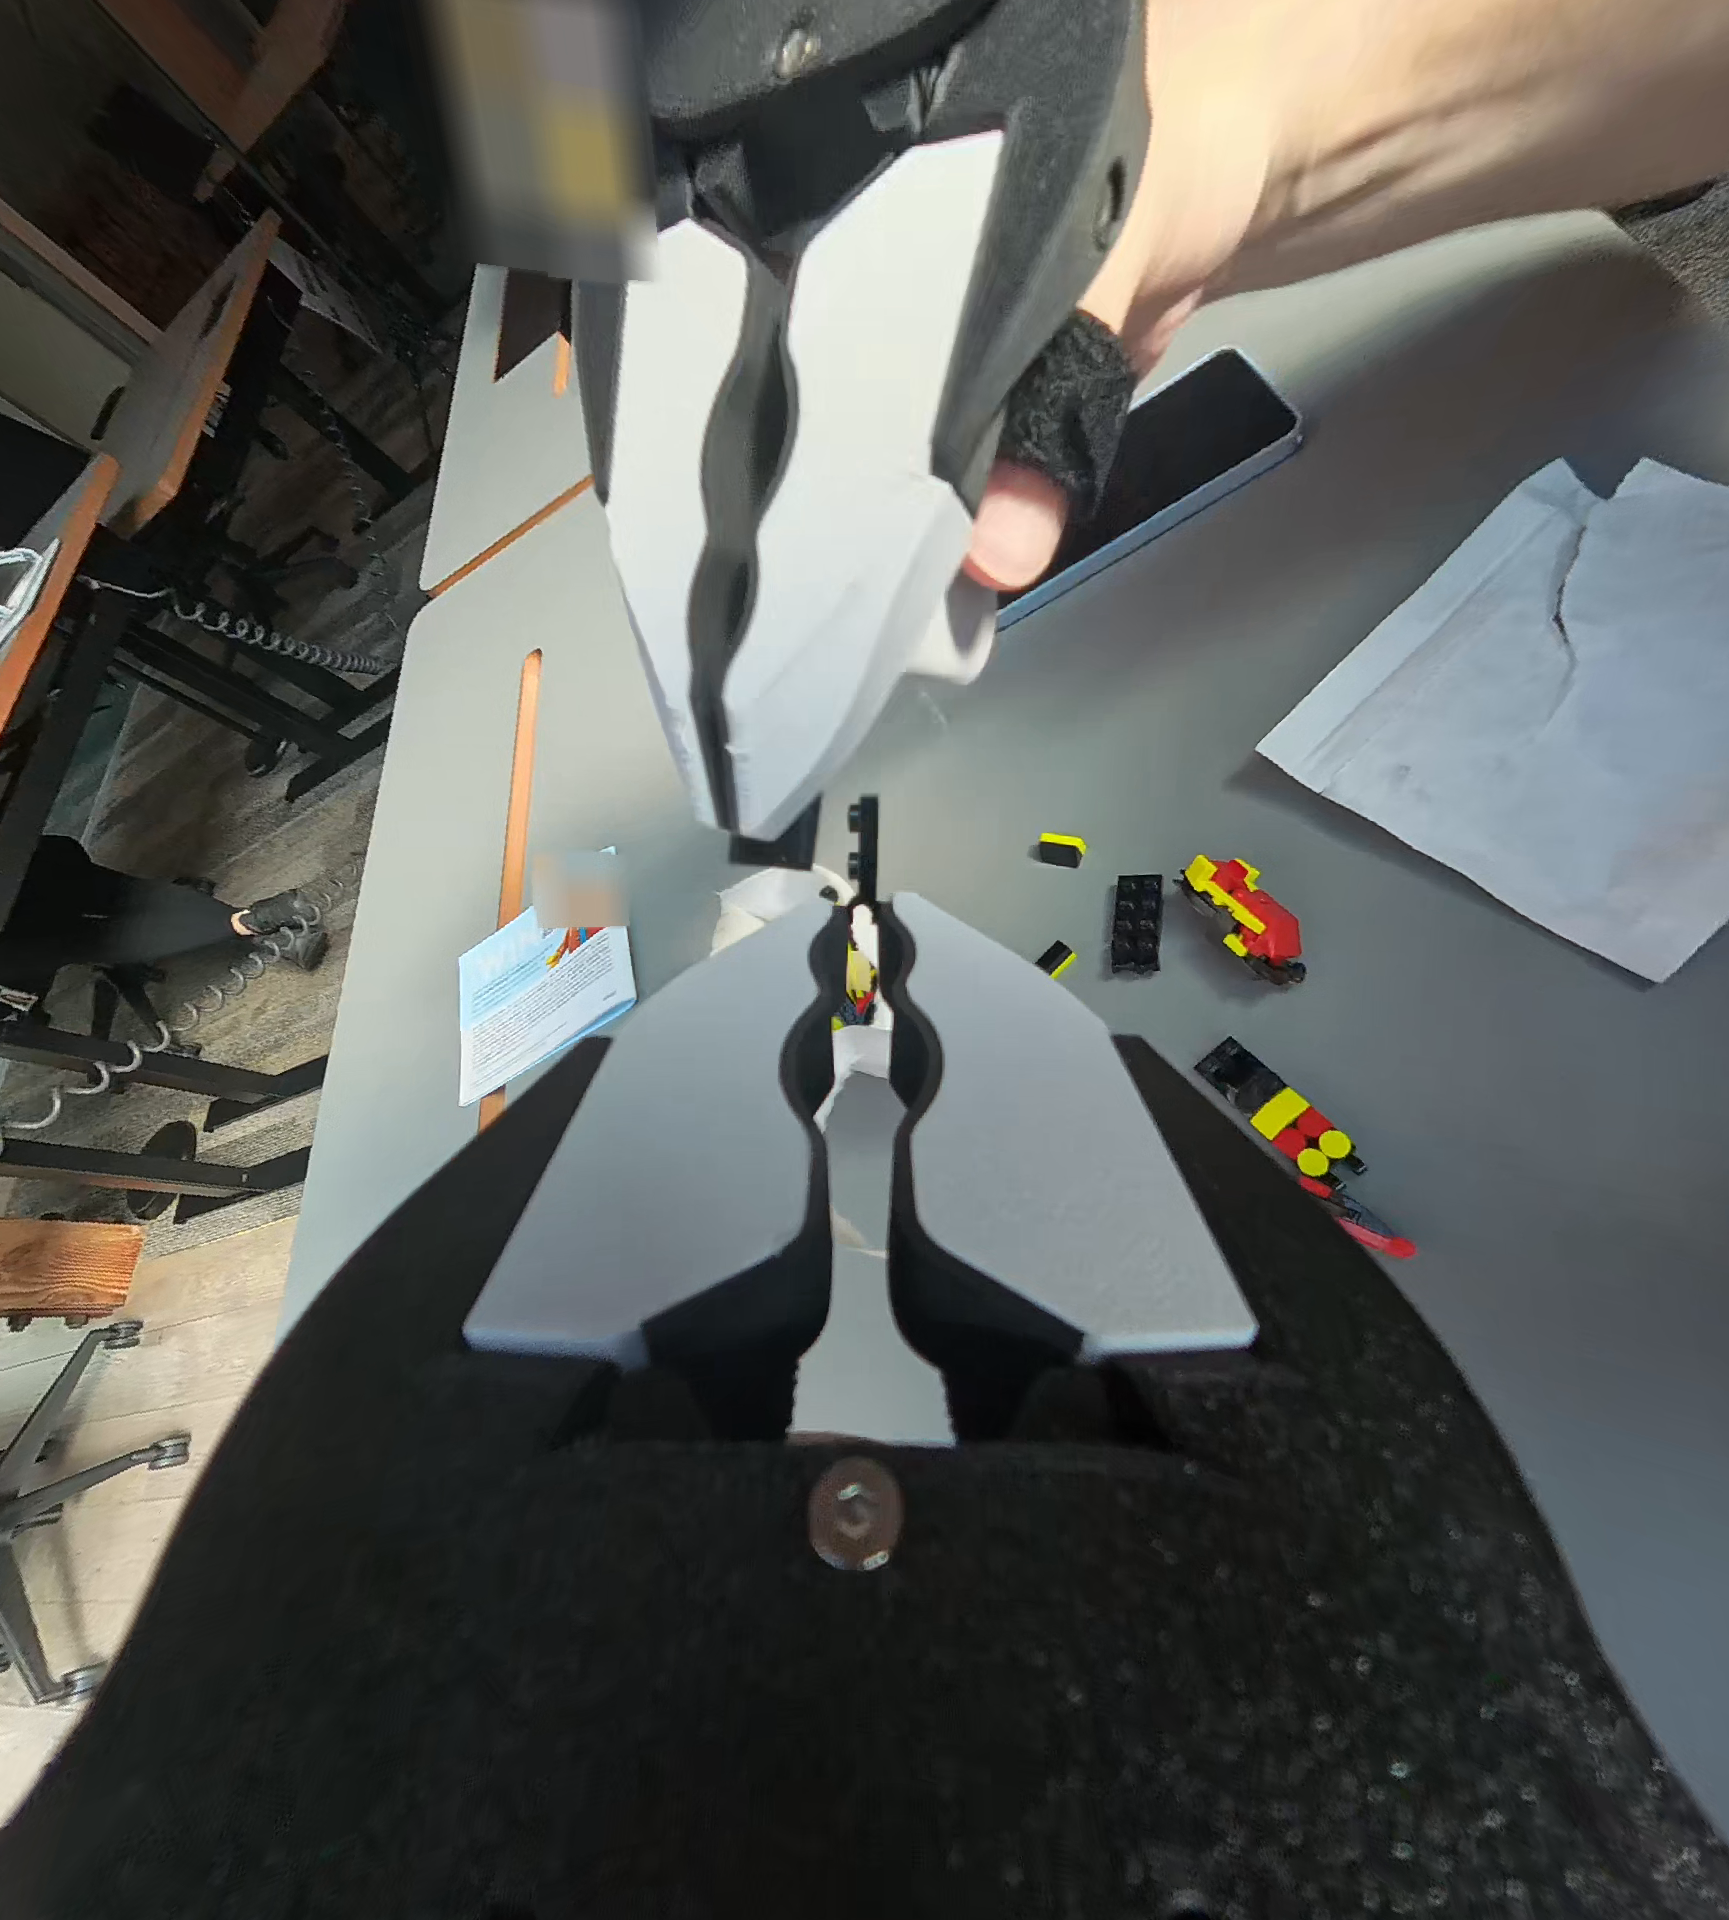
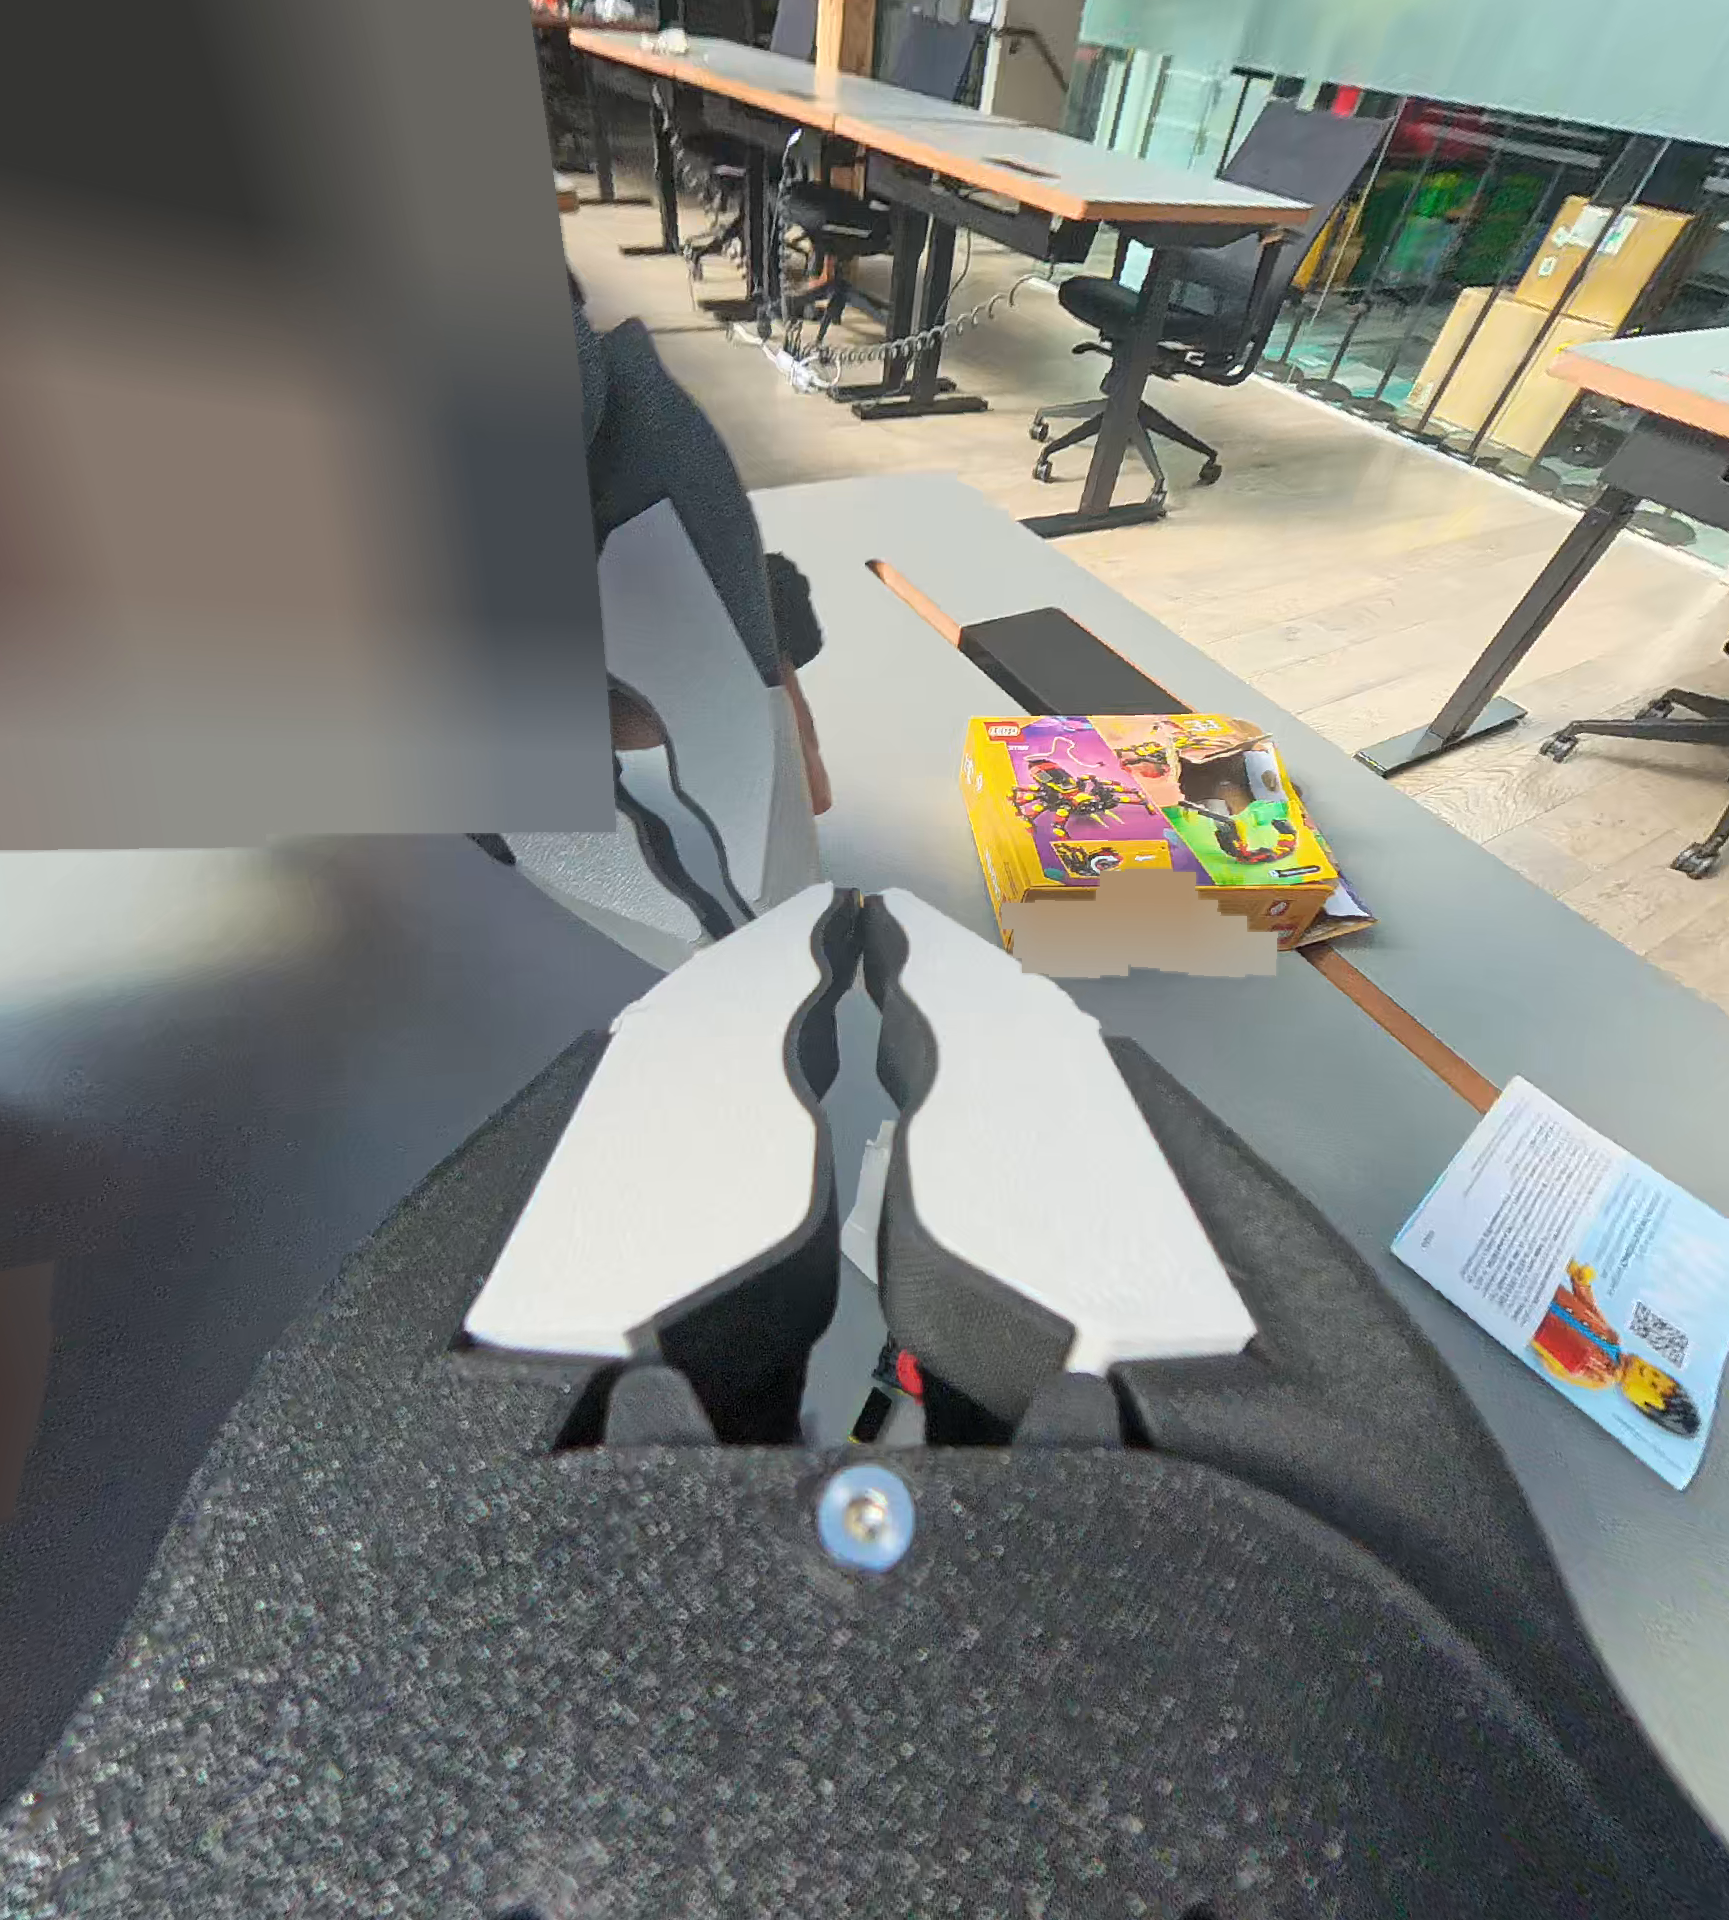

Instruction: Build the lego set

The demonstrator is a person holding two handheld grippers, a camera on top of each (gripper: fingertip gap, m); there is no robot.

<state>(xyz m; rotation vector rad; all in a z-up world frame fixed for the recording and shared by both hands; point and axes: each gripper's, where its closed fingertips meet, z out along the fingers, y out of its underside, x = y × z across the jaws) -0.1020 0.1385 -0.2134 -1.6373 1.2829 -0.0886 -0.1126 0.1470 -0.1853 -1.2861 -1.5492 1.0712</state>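
Mid-join, by the look of it, above the grey table (image 1: pixel 1462 1351). Clamps a thin black plate (image 1: pixel 866 847) upright in the left gripper (image 1: pixel 862 920), studs facing left toward the incoming part, probably to offer a clear face for pressing. Brings in from the far side the right gripper (image 1: pixel 735 826), squeezed together on a small black piece (image 1: pixel 775 850) just beside that plate; touching or a hair apart, cannot tell.

Keeps the remaining parts laid out to the right, apart from one another and so easy to pick singly: a black brick (image 1: pixel 1137 923), a small yellow-and-black bit (image 1: pixel 1060 849), a red-and-yellow sub-assembly (image 1: pixel 1244 920), and a second sub-assembly (image 1: pixel 1296 1132) nearer.

Leaves the white paper bag (image 1: pixel 1587 707), the phone (image 1: pixel 1182 468), the leaflet (image 2: pixel 1587 1278) and the yellow box (image 2: pixel 1140 831) toward the table's edges, well apart from the work.
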